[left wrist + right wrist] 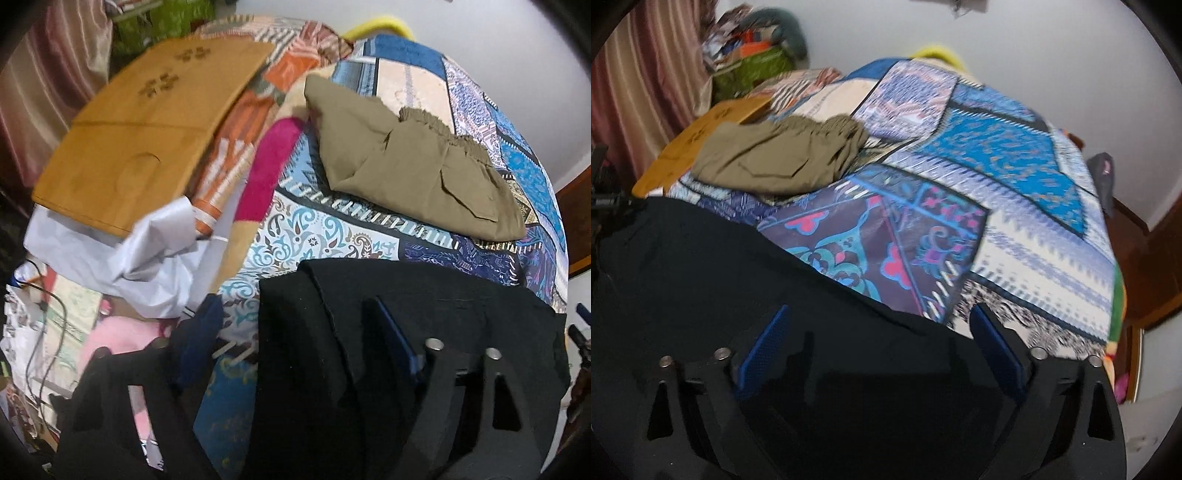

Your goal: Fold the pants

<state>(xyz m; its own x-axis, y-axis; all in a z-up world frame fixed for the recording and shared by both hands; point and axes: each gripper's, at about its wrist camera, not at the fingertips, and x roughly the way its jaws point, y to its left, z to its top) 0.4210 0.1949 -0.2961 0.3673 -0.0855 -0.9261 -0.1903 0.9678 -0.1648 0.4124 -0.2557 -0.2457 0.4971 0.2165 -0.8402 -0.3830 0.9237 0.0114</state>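
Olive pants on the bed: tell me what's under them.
The olive pants lie folded on the patchwork bedspread, whose blue patterned panels show all around them. In the right wrist view they hide part of the wooden board. Anything else beneath is covered.

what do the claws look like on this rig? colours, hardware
Both alike: matte black plastic frames with triangular cut-outs, silver pin heads at the pivots, blue textured pads on the fingers. Left claw, right claw. No cables, markings or sleeves visible on them.
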